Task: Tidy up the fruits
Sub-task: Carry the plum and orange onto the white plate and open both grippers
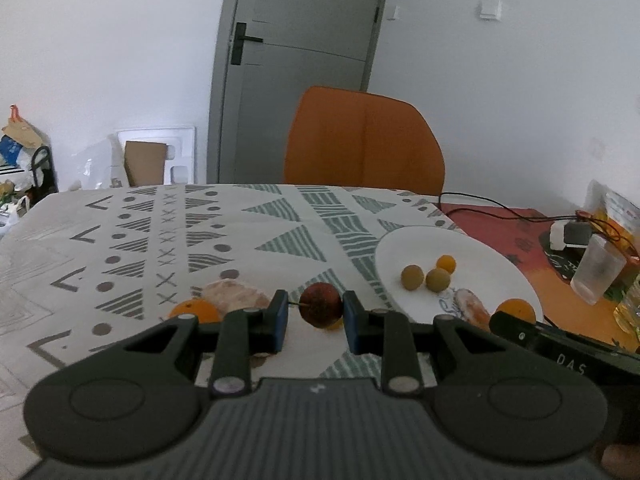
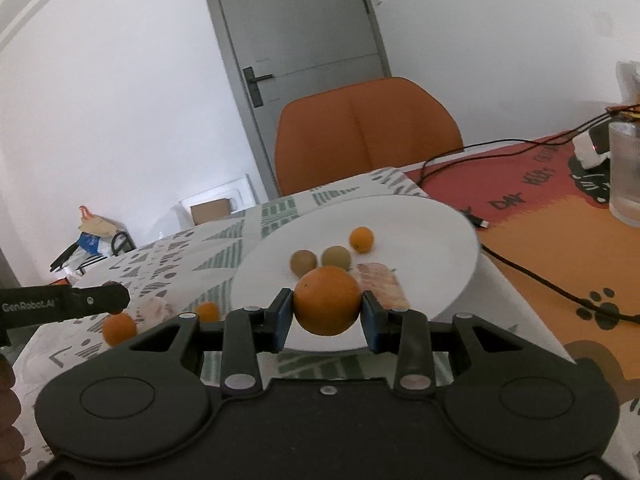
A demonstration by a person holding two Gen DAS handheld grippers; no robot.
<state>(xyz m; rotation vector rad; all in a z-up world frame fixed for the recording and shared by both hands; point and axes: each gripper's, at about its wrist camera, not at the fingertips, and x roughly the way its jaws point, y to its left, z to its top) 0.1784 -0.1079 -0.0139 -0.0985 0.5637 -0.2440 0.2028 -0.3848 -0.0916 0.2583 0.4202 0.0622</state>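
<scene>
The left claw (image 1: 314,310) is nearly closed, its blue pads pinching a small dark-red fruit (image 1: 321,305) with a thin stem sticking out toward nine o'clock; the fruit is held above the patterned tabletop (image 1: 240,240). In the left wrist view a white plate (image 1: 472,248) lies at about two o'clock from that claw, and on it sit two olive-green round fruits (image 1: 412,277) touching or nearly touching each other, with a small orange fruit (image 1: 445,263) just behind them. A pale pinkish piece (image 1: 472,306) lies on the plate's near edge, too blurred to name. At ten o'clock from the left claw an orange (image 1: 195,311) rests on the cloth beside another pale pinkish lump (image 1: 236,296). The right claw (image 2: 326,308) is closed on a larger orange (image 2: 327,300), gripped at its sides by the blue pads and held over the near part of the plate (image 2: 440,240). In the right wrist view the left device's black arm reaches in from nine o'clock, and two small oranges (image 2: 119,328) lie on the cloth below it. An orange chair (image 2: 368,132) stands behind the tabletop at twelve o'clock, before a grey door (image 2: 300,40). A clear glass (image 2: 626,172) stands at two o'clock on an orange-red mat (image 2: 540,240) crossed by black cables (image 2: 520,268).
</scene>
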